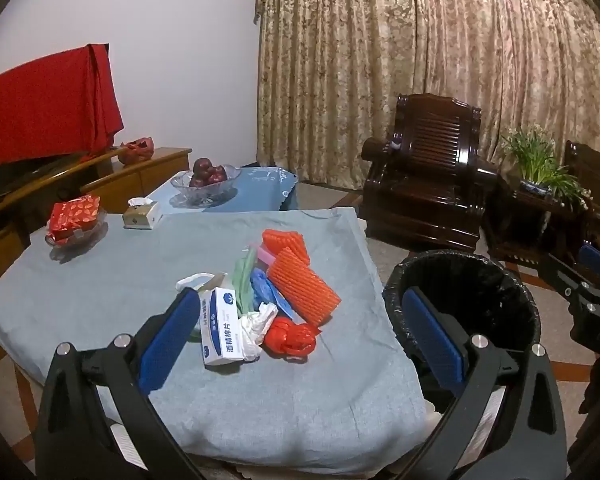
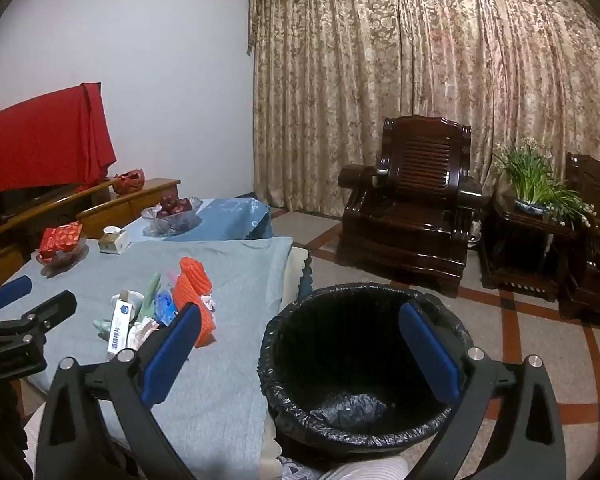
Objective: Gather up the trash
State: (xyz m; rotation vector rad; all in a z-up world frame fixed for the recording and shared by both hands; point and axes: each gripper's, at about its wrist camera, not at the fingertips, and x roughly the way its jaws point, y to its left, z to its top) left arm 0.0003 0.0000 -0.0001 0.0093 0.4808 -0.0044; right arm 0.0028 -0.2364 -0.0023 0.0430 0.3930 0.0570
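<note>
Inside the bin point(image 2: 360, 360), only the right view shows its crumpled liner floor; both tools gape wide, empty.

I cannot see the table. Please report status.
Both hand-held grippers open, empty. Trash pile untouched on table. Bin lined, beside table. Nothing in the way.

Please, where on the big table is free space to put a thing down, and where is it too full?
Free: the cloth at the near edge, in front of the trash pile, and the stretch between the pile and the red packet dish. Crowded: the middle around the white box and orange foam nets. Both claws are open and empty.
</note>
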